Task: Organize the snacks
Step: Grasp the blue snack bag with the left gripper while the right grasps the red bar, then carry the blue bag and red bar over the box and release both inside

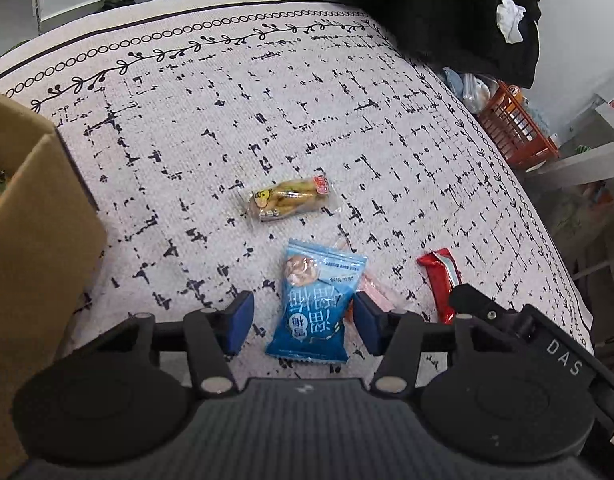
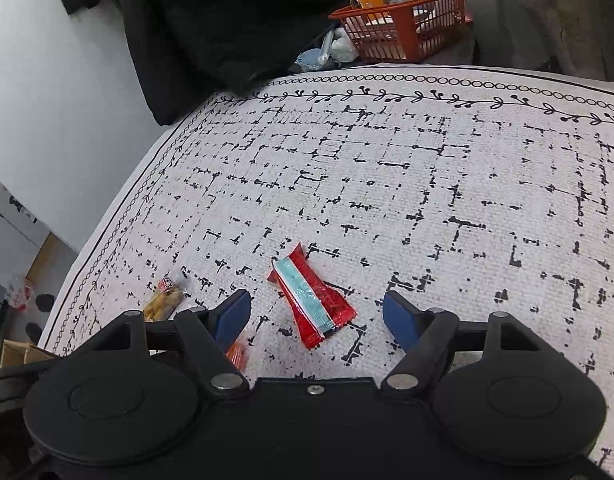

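Snacks lie scattered on the patterned cloth (image 1: pixel 187 128) as I watch from my left wrist camera: my left gripper (image 1: pixel 303 324) stands wide open, holding nothing, its blue pads straddling a blue packet (image 1: pixel 315 304) printed in Chinese characters I cannot read. A pink wrapper (image 1: pixel 377 290) peeks from beneath it, a yellow snack pack (image 1: pixel 289 198) lies beyond, a cardboard box (image 1: pixel 31 240) sits left, and "DAS" marks the other tool. From my right wrist camera, my right gripper (image 2: pixel 317 314) also gapes empty around a red bar wrapper (image 2: pixel 313 300) with a teal stripe
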{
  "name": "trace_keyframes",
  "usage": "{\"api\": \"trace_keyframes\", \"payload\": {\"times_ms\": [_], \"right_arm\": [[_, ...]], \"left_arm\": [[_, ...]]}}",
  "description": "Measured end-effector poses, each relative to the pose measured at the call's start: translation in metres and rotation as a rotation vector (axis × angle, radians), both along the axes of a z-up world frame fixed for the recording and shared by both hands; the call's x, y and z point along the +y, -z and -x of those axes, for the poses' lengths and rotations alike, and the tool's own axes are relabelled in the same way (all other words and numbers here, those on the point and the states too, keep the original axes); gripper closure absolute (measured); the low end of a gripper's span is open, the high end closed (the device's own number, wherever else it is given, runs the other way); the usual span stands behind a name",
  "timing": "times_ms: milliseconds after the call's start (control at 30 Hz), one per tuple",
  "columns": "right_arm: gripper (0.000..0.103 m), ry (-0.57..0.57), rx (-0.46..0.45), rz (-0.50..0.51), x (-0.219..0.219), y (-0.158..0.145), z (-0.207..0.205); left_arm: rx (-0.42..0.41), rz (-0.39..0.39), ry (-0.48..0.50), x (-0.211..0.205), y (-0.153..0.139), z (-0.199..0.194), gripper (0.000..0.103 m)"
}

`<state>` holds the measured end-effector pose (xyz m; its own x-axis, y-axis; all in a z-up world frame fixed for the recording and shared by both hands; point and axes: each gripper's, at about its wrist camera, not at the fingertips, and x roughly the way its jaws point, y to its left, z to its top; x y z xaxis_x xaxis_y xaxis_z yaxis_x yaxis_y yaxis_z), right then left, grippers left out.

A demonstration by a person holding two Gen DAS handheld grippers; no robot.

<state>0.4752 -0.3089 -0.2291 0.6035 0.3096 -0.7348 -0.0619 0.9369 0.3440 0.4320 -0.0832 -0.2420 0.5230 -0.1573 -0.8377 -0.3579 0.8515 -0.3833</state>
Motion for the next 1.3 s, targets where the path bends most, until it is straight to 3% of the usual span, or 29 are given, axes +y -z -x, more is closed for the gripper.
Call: {"api": "trace_keyframes", "payload": {"times_ms": [100,167,300,333,367,600,1000,1300], "right_arm": [[0.036,-0.024,-0.012,0.037,0.008,0.001,-0.002],[0.045,-0.035,-0.02,0.065,0.013,0.002,-0.004],[0.055,-0.06,-0.031,0.129,0.021,0.003,-0.003],[0.068,-0.073,-0.03,0.147,0.023,0.003,-0.002],[0.075,-0.081,-0.022,0.149,0.025,0.003,-0.002],[0.079,-0.085,-0.001,0.134,0.029,-0.009,0.007],[0.079,-0.142,-0.115,0.156,0.062,-0.06,0.036],[0.079,-0.211,-0.193,0.149,0.095,-0.087,0.055]], "left_arm": [[0.0,-0.009,-0.005,-0.001,0.0,-0.001,0.055],[0.006,-0.013,-0.007,-0.001,0.001,-0.002,0.068],[0.002,-0.005,-0.001,0.001,0.0,-0.003,0.073],[0.002,-0.005,-0.002,0.002,-0.001,-0.002,0.073],[0.001,-0.005,-0.006,0.003,-0.004,0.0,0.073],[-0.031,0.001,-0.02,0.016,-0.024,0.011,0.074],[-0.123,0.013,-0.036,0.042,-0.074,0.038,0.073],[-0.177,-0.032,-0.088,0.08,-0.109,0.068,0.073]]}}
